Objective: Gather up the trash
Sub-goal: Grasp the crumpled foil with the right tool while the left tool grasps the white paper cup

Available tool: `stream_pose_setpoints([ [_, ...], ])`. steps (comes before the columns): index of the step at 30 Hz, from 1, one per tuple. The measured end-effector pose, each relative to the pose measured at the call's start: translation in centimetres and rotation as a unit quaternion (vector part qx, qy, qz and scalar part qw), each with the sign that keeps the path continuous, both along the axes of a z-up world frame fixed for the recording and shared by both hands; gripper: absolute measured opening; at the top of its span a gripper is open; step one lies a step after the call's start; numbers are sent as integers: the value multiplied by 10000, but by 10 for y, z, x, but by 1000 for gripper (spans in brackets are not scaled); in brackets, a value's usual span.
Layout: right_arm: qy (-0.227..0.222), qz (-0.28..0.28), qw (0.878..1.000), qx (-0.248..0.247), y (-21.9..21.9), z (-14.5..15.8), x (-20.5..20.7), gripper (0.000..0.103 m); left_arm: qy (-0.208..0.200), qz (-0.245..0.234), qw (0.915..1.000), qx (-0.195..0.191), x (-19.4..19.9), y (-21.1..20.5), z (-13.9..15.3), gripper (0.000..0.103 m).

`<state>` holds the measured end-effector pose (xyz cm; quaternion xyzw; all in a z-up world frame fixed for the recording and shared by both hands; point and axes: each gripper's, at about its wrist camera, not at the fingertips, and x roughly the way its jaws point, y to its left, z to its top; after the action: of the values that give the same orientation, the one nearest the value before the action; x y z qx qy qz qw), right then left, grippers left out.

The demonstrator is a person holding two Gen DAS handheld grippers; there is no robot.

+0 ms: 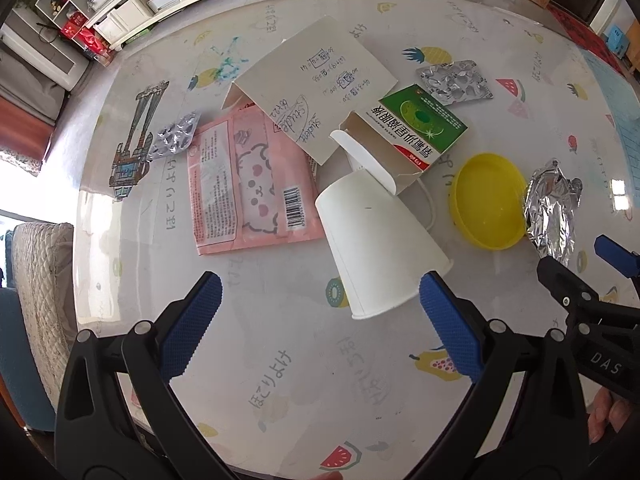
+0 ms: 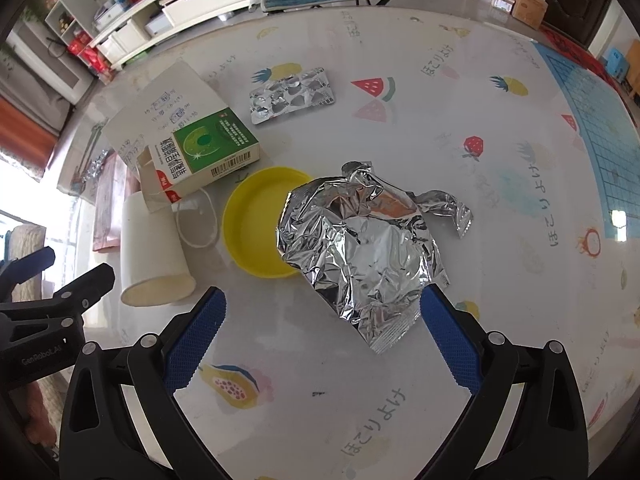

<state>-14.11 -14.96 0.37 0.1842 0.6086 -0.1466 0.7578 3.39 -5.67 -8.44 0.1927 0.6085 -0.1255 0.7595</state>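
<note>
Left claw point(image 1: 320, 320): fingers spread wide apart, holding nothing. Its right blue pad point(image 1: 448, 324) sits just beside the rim of the white paper cup point(image 1: 376, 248); whether they touch cannot be told. The cup lies on its side at the centre of the left wrist view, mouth toward the camera.

Right claw point(image 2: 320, 328): fingers likewise wide apart, nothing clamped. The crumpled foil wrapper point(image 2: 360, 248) lies at the centre of the right wrist view, its lower end reaching down between the two blue pads, the right pad point(image 2: 448, 340) just beside its edge.

Items on the fruit-print tabletop point(image 1: 300, 380):
- Yellow lid point(image 1: 486, 200), rim up, right of centre in the left wrist view; the foil wrapper overlaps its right side.
- Green and white medicine box point(image 1: 416, 128), flap open, above the cup and partly over its base.
- White card with handwriting point(image 1: 316, 84), upper centre, resting over the pink packet point(image 1: 252, 184), which lies flat left of the cup.
- Blister pack point(image 1: 454, 80), upper right, apart from the box.
- Second blister pack point(image 1: 174, 136), left of the pink packet, touching or just beside its corner.

A hand point(image 1: 608, 416) grips the right tool at the lower right edge of the left wrist view.
</note>
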Motion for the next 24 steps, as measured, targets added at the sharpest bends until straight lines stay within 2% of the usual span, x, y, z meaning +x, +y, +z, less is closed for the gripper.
stream_pose_setpoints([
  [8,57,-8,10000,-50,-7,-11,4,96,125,10,9999,101,2,-10,-13,97],
  [14,91,34,9999,-59,-9,-21,6,95,178,56,9998,-57,3,-15,-18,97],
  [17,160,99,9998,-42,-10,-26,8,80,240,78,9996,-143,5,-18,-18,96],
  [21,236,81,9997,-28,-13,-35,8,72,285,12,9994,-186,4,-24,-21,96],
  [22,259,77,9996,-11,-15,-37,8,62,292,-25,9994,-198,3,-27,-22,96],
  [24,278,57,9995,107,-19,-42,7,51,367,-51,9989,-291,2,-30,-25,97],
])
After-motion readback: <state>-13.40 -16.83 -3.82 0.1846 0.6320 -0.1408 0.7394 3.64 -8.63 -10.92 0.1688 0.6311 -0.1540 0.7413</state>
